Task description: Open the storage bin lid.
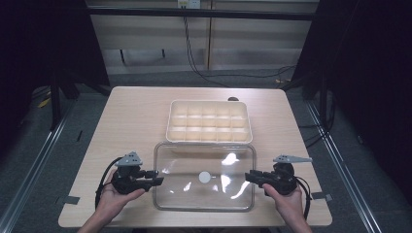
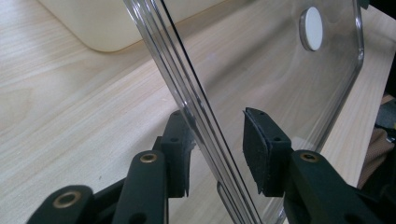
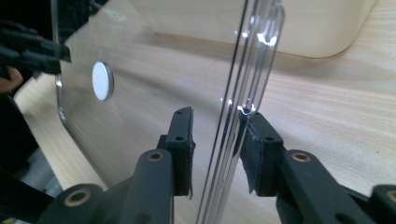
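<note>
High view is showing the clear lid lying on the table before the cream tray; left gripper and right gripper are straddling its edges, pads parted, gripping nothing

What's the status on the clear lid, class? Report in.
Left gripper open, right gripper open, both astride lid edges. Clear lid lies before compartment tray. Nothing blocking.

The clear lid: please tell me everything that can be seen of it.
The clear lid is a rectangular sheet of see-through plastic with rounded corners, a ridged rim and a small white disc at its middle. It lies flat on the table, just in front of the cream tray. Its left edge sits between the left gripper jaws, its right edge between the right gripper jaws; both stand slightly apart, with gaps beside the rim.
</note>
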Demonstrator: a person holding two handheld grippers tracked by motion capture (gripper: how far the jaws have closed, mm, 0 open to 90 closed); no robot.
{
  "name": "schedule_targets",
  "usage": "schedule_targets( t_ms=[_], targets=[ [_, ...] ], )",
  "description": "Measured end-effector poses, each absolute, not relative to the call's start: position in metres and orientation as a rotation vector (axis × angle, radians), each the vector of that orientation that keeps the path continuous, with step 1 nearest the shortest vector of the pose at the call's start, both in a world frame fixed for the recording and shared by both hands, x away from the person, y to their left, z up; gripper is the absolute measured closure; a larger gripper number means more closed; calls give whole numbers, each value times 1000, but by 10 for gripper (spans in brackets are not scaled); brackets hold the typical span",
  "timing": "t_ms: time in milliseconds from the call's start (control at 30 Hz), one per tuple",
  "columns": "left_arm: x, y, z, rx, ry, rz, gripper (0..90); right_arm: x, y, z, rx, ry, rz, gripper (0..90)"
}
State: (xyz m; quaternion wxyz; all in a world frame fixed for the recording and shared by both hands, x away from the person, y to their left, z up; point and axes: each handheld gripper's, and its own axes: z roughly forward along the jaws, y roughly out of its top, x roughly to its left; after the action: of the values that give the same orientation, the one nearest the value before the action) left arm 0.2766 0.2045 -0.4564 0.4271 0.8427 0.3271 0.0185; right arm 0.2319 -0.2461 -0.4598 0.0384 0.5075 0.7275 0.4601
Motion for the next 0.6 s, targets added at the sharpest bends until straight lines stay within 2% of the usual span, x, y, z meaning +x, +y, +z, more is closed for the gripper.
schedule_targets(
  t_ms=[600],
  targets=[
    [287, 200, -469, 2133, 828, 16, 546, 246, -244, -475, 1574, 2255, 1381, 600]
  ],
)
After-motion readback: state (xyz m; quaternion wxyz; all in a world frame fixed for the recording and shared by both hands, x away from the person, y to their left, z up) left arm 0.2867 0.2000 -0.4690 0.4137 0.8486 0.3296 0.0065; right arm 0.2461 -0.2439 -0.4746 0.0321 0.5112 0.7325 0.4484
